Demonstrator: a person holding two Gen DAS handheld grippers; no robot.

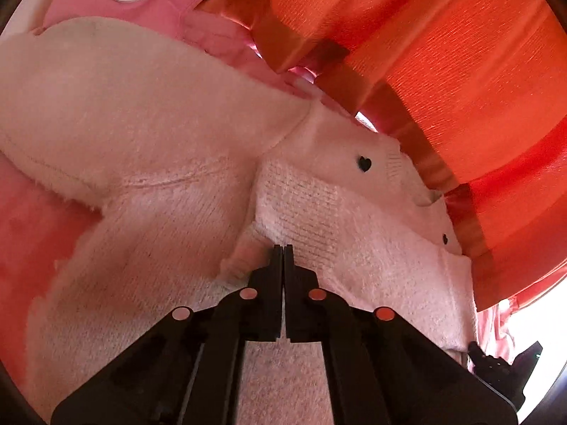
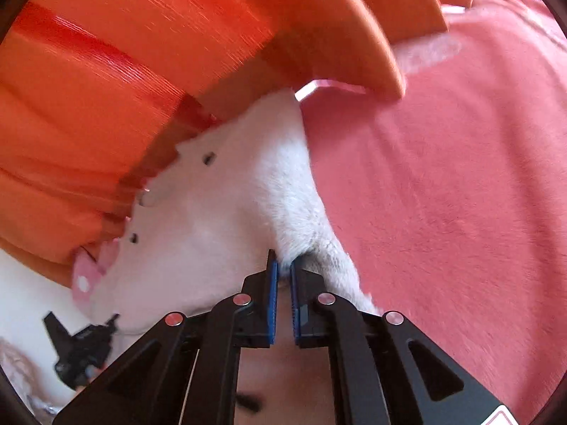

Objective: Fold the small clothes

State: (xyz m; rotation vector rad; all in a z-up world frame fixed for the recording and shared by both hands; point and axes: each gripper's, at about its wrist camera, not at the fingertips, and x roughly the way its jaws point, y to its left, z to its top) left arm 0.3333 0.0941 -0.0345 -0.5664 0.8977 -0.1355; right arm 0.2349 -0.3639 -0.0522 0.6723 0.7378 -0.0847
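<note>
Both tongs pinching one fuzzy white garment (image 1: 198, 134) against orange curtains (image 1: 460, 71).

Left gripper (image 1: 283, 248): jaws pressed together, nipping a knit fold. Right gripper (image 2: 284, 265): blue pads (image 2: 272, 301) a narrow slit apart, clamped on the fluffy edge. Garment lies over pink bedding (image 2: 460, 194); small black heart buttons (image 1: 364, 163) face up.

The lower part of the white fuzzy garment (image 1: 170, 191) is being hidden behind the left gripper (image 1: 283, 248), and its far edge is being covered by the orange curtain (image 1: 443, 71). In the right wrist view, the small dark buttons (image 2: 209, 158) are being blurred by motion, and the pink bedspread (image 2: 460, 177) is being cut off at the frame's rim
</note>
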